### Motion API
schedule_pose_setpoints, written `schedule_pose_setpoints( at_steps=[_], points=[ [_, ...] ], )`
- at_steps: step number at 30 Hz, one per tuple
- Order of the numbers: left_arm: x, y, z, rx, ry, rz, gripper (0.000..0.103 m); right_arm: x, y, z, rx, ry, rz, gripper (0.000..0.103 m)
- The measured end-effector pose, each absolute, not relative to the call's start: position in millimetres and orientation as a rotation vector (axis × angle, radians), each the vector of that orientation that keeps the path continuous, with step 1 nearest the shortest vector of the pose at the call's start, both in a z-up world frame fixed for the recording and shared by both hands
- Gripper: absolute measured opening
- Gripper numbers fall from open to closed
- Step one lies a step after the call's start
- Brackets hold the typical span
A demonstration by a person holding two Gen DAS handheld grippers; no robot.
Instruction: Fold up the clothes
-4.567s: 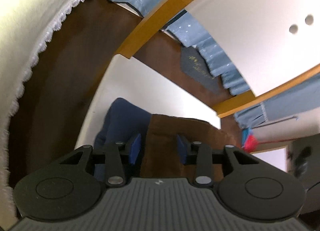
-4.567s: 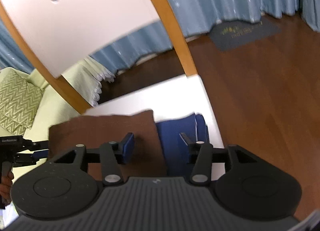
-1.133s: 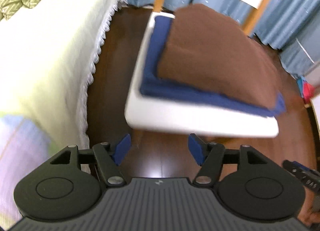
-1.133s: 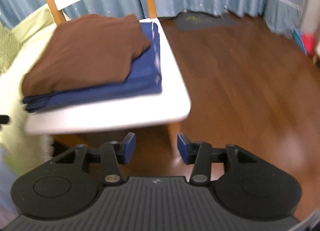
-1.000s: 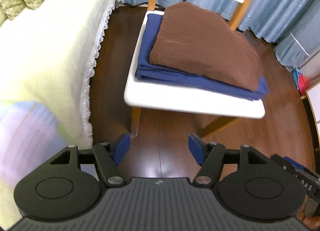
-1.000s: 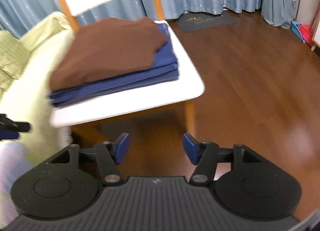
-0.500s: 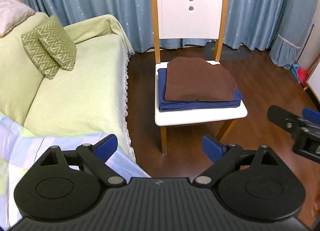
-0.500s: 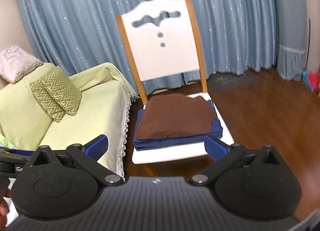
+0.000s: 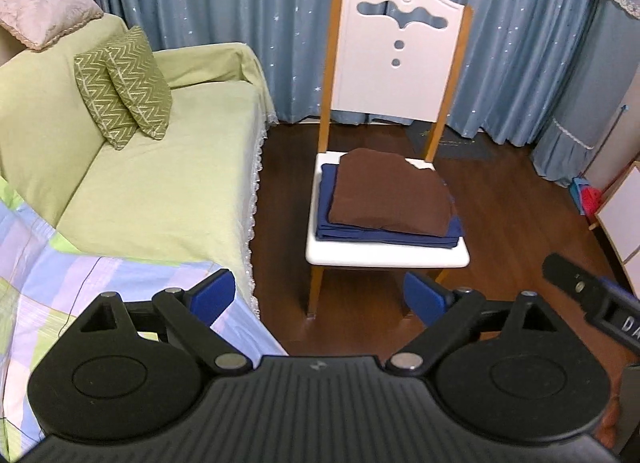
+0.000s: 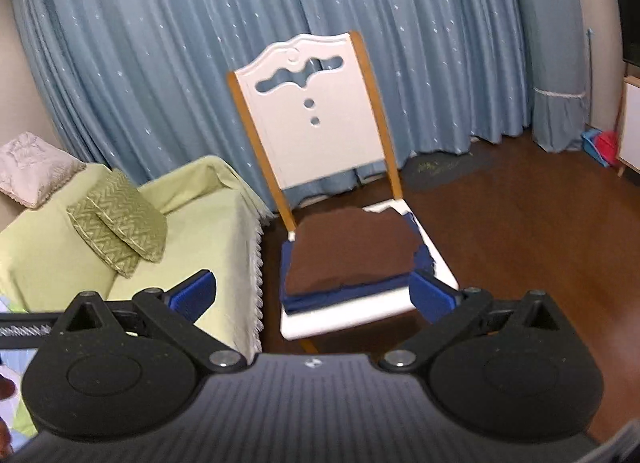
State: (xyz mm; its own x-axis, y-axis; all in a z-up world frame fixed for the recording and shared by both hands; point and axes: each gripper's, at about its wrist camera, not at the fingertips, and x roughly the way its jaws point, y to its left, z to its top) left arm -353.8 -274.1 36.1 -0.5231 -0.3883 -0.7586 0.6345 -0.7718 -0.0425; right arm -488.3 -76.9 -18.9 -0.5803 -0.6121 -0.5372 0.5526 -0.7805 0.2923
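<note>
Well back from the chair (image 9: 387,253), I now see both grippers pulled away from where they hovered just over its seat edge a second ago, so the whole chair, from its white back down to its wooden legs, fits into each view. My left gripper (image 9: 320,295) stands with its jaws spread as wide as they go, much wider than a second ago, and nothing sits between its blue pads. My right gripper (image 10: 312,295) is likewise fully spread and holds nothing; it also shows at the right edge of the left wrist view. On the chair seat the folded brown garment (image 9: 390,197) lies on top of the folded blue garment (image 9: 326,199), stacked as before, the blue one showing along the front and left edges of the seat. To the left of the chair stands the green-covered sofa (image 9: 160,191) with two zigzag cushions (image 9: 124,91), and behind the chair hang blue curtains (image 9: 248,7).
</note>
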Motion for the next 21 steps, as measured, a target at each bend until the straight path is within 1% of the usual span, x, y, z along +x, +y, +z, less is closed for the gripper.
schedule_pose_setpoints(
  at_steps=[5,8,12,17,20,21],
  points=[
    [-355,-259,54,0.970,0.314,-2.323,0.093,-479,-62,-13,0.788,-0.092,-2.363,0.102],
    [-358,-252,65,0.943,0.288,-2.346,0.093,-475,-53,-5,0.757,-0.076,-2.381,0.102],
    [-360,-251,73,0.922,0.313,-2.370,0.093,-475,-48,1,0.740,-0.098,-2.395,0.102],
    [-365,-257,71,0.974,0.401,-2.396,0.093,-478,-46,5,0.721,-0.100,-2.413,0.102],
    [-369,-259,69,0.989,0.409,-2.386,0.093,-483,-43,6,0.749,-0.160,-2.412,0.102],
    [-371,-259,68,0.997,0.400,-2.379,0.093,-485,-45,7,0.754,-0.145,-2.411,0.102]
  ],
)
